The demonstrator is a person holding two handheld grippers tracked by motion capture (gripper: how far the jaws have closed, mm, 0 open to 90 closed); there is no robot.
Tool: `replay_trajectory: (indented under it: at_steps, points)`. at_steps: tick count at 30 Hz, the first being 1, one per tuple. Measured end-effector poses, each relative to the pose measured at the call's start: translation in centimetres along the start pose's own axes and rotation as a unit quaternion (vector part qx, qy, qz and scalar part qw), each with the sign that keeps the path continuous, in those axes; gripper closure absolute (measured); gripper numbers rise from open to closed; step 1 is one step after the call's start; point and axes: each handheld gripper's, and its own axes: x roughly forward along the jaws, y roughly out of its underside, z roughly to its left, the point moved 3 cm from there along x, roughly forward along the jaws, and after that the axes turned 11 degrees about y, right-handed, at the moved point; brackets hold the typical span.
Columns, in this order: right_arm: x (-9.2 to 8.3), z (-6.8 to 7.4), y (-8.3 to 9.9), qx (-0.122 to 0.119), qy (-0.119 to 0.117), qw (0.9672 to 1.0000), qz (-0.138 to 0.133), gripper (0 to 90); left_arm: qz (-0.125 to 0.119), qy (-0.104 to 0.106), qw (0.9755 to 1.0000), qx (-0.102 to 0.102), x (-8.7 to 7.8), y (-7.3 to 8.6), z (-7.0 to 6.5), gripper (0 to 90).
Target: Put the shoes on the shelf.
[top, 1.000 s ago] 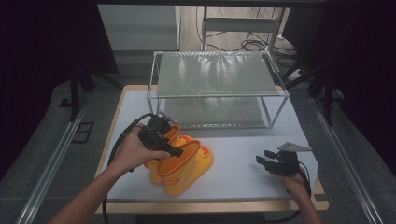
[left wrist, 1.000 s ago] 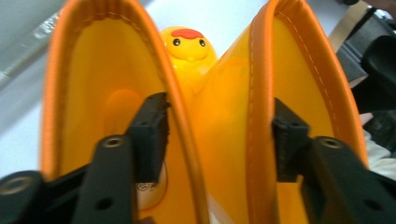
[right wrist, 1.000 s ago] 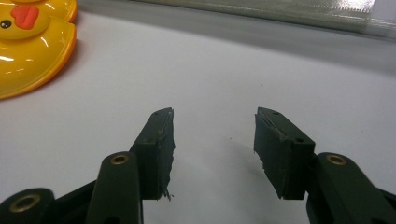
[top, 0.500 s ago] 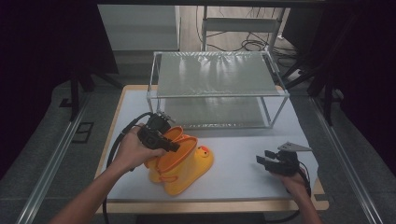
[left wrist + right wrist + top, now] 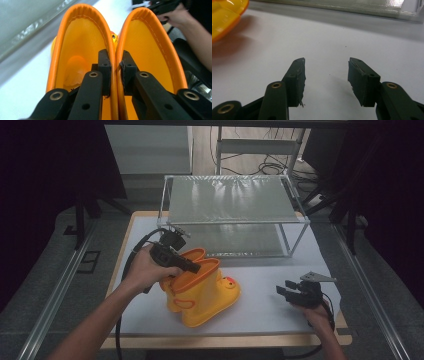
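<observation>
While pinching both rims of the yellow boots (image 5: 202,290) together, the left tool (image 5: 194,267) sits mid-frame. Lower right, the right tool (image 5: 283,292) rests wide open and empty on the desk (image 5: 260,312).

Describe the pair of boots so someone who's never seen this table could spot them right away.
On the white table, in front of the wire shelf rack, stand the yellow rubber boots. Their orange-rimmed tops are pinched together by the left gripper, the brightest things there.

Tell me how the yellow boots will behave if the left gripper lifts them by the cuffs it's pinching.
The boots look like soft rubber, so the cuffs pinched together in the left gripper will probably flex. They look light, yet bulky soles may make them swing or sag. Smooth rubber could slip between the fingers.
</observation>
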Motion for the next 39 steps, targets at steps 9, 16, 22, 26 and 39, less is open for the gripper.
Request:
replay_trajectory:
  at_steps: [9, 16, 22, 26, 39]
  points:
    - [-0.1, -0.3, 0.0, 0.003, 0.003, 1.0, 0.001, 47.8, -0.017, -0.006, 0.9992, 0.036, -1.0, -3.8, -3.0, 81.9]
    - [0.0, -0.3, 0.1, 0.003, 0.005, 1.0, 0.0, 47.9, -0.011, -0.001, 0.9987, 0.05, -1.0, -6.7, -4.6, 81.9]
    - [-0.1, -0.5, 0.1, 0.008, 0.006, 1.0, -0.001, 47.9, -0.008, 0.005, 0.9984, 0.056, -1.5, -8.5, -5.6, 82.0]
    - [-0.1, -0.6, 0.1, 0.01, 0.006, 0.9999, -0.001, 48.0, -0.011, 0.004, 0.998, 0.062, -2.6, -9.8, -6.4, 82.0]
    - [-0.1, -0.8, 0.1, 0.015, 0.006, 0.9999, 0.0, 48.0, -0.032, 0.003, 0.9976, 0.061, -5.7, -14.1, -8.2, 82.0]
